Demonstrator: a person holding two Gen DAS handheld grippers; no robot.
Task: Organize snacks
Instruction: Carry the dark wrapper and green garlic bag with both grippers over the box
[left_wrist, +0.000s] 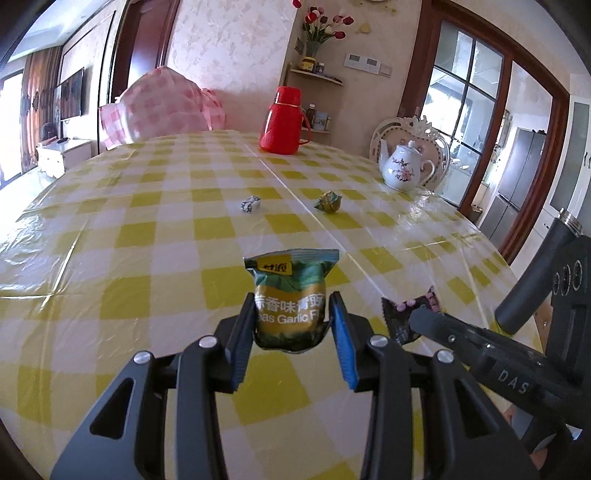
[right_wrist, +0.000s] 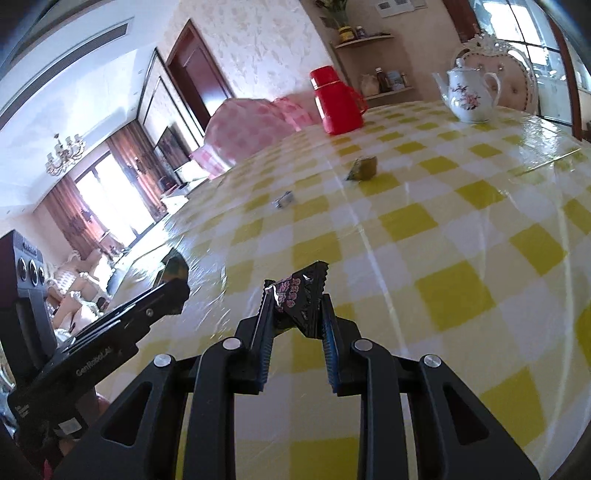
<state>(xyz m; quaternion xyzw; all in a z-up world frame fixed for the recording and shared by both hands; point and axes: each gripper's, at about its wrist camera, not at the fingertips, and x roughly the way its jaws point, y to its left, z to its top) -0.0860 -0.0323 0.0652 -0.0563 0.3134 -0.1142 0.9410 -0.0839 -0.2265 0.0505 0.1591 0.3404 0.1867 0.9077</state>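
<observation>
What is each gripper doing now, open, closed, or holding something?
Left gripper: closed on the green garlic pea packet.
Right gripper: closed on the black snack packet.

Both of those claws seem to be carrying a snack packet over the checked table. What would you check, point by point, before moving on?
1. Left gripper clamped on the green garlic-pea snack packet: ok, pads press both sides.
2. Right gripper clamped on the black crinkled snack packet with pink print: ok.
3. The two grippers clear of each other: ok, close but apart.
4. Snacks left on the yellow-and-white checked tablecloth: not ok, a small white wrapped sweet and a small green wrapped snack remain.
5. Red plastic thermos jug and white floral porcelain teapot out of the way: ok, both at the far side.
6. Place to put the packets: cannot tell, none in view.
</observation>
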